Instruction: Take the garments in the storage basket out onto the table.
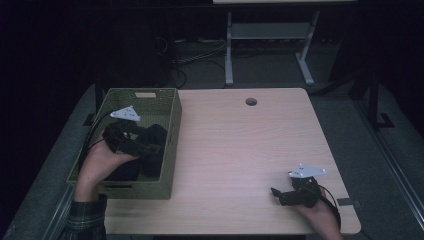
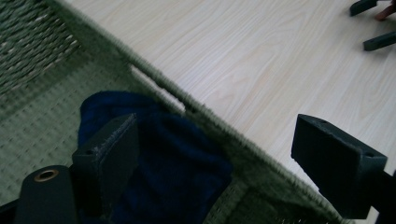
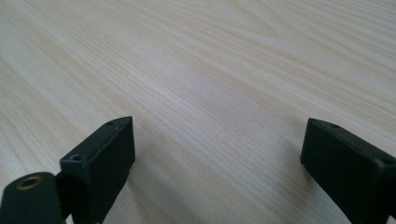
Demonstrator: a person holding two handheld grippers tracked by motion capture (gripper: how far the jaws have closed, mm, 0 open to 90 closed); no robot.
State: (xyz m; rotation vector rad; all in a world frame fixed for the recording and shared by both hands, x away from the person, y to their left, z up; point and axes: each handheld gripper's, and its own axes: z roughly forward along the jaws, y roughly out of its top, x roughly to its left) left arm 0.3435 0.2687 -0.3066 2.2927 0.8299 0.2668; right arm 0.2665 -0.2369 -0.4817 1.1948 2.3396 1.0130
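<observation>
— Cloth [image 2: 177, 158], dark blue, is lying bunched in the basket [image 1: 170, 145], up against the side wall nearest the open tabletop. Is it looking that way to you too?

— Yes. It is showing as a soft, nubby heap in the left gripper view, and from the high view it is reading almost black. How many pieces are lying there I cannot tell; the folds are running together.

— The basket is looking woven, olive green, rectangular, with a slot handle cut into the side wall. It is sitting at the table's [image 1: 240, 150] left edge, hanging a little past it.

— And the left gripper [image 1: 152, 148] is hovering inside the basket, over the cloth. Its jaws are standing wide apart, one above the cloth and the other lining up with the rim and the table beyond. Nothing is sitting between them.

— Is either jaw touching the cloth?

— I cannot tell; the near jaw is overlapping it in the left gripper view, and the hand [image 1: 102, 160] is covering part of the heap from above.

— The right gripper [image 1: 278, 194] is resting low at the table's near right corner, well apart from the basket. Its jaws are also spread wide, with bare pale wood grain running between them.

— The table is light wood laminate with a round hole [image 1: 251, 102] near its far edge. Beyond it the room is lying dark, and a pale frame [image 1: 229, 50] with cables is standing on the floor, hard to make out.
</observation>
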